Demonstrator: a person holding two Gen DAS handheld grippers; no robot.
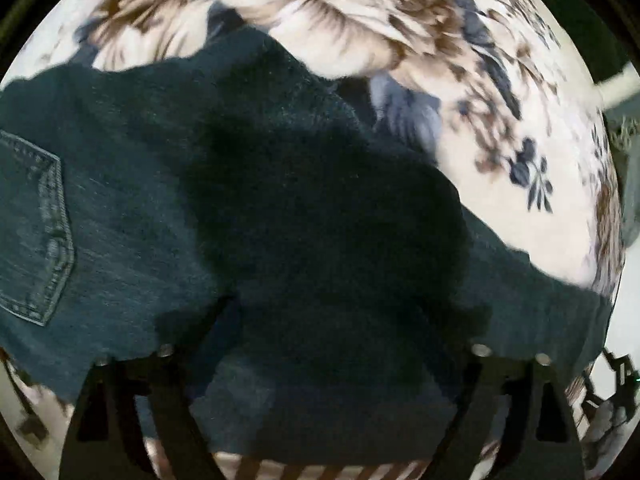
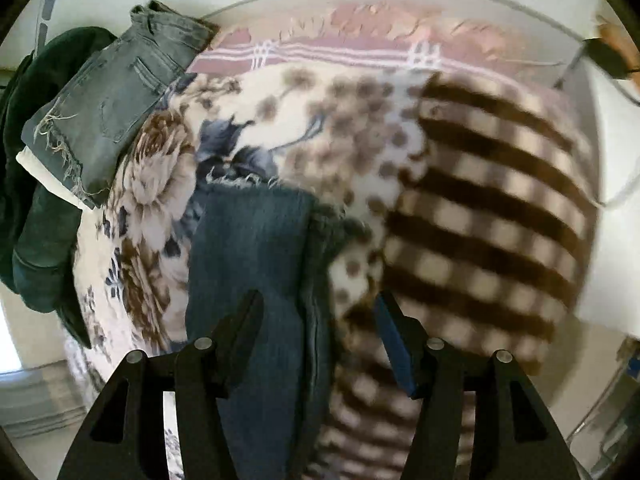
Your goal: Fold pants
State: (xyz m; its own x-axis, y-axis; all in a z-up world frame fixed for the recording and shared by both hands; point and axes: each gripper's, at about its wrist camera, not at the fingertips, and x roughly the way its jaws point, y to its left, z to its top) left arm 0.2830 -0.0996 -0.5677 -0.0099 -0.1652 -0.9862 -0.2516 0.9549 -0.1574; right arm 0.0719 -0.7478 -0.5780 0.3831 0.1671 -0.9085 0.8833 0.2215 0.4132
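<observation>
Dark blue jeans lie on a floral blanket, with a stitched back pocket at the left. My left gripper is close above the denim; its fingertips are lost in dark shadow, and the jaws look wide apart. In the right wrist view a jeans leg with a frayed hem runs away from me. My right gripper is open over that leg, its left finger on the denim and its right finger beside it.
A folded grey pair of jeans and a dark green garment sit stacked at the blanket's far left. The blanket has a brown checked part at the right. White floor surrounds it, with a cable at the right.
</observation>
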